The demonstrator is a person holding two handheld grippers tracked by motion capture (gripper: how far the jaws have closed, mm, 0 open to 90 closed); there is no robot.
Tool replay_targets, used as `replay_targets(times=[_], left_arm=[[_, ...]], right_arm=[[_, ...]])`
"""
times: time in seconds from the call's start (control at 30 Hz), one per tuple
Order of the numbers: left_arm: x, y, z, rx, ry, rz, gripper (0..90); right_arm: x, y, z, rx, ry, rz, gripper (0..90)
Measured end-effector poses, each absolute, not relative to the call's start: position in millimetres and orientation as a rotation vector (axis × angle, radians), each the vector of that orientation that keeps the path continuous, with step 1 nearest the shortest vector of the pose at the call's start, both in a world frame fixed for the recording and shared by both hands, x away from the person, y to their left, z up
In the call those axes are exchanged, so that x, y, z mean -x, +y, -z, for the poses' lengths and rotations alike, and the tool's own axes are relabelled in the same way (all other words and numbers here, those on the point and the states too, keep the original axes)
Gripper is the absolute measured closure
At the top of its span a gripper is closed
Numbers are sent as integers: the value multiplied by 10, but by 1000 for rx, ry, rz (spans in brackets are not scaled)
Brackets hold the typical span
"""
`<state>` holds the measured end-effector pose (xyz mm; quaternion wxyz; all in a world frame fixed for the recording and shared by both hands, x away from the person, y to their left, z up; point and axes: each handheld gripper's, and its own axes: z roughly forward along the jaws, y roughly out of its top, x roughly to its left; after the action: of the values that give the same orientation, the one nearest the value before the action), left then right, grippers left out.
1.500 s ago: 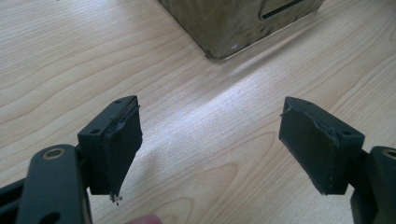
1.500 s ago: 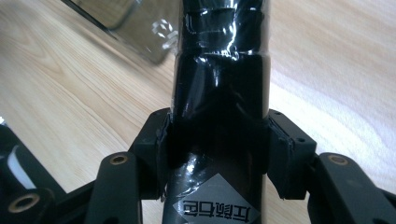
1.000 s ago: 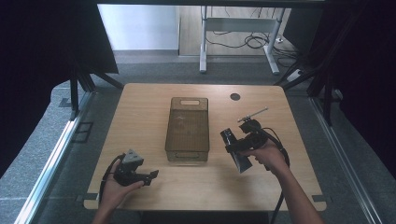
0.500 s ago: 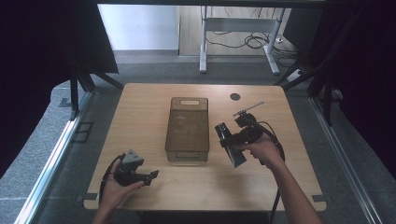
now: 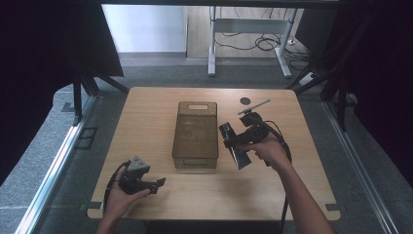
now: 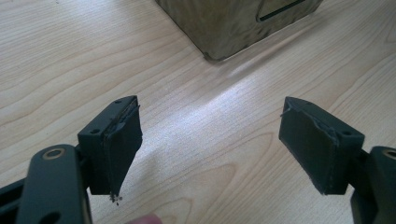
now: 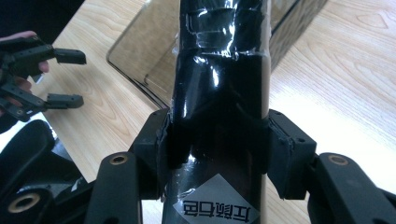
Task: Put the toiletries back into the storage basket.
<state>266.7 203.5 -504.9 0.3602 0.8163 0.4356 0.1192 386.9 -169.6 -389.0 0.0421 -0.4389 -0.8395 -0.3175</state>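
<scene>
left tongs: black body, grey three-cornered plate on top, black cable looping off rear. left tongs pads matte black, wedge-shaped, frayed at edges, small screw holes in backing. right tongs: black, brass-ringed pivot holes on both arms, thick black cable. forearms bare, no sleeves.

place: lab-style recording bay | evidence: light wooden table standing alone on grey carpeted floor | black curtains hung down both sides | white metal desk frame behind with loose black cables trailing across wooden floor
</scene>
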Motion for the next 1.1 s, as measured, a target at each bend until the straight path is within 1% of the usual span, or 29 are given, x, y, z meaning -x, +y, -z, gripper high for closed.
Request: replay_targets(times=[0.83,1.1], left_arm=[[-2673,2033,5056,-2103,1120,-307,214],[-2675,2032,5060,-2105,1118,-305,214]], right_arm=[[-4139,-1423,3733,1364,-2551,999,472],[-4225,-1333,3736,1380,-2526,994,472]])
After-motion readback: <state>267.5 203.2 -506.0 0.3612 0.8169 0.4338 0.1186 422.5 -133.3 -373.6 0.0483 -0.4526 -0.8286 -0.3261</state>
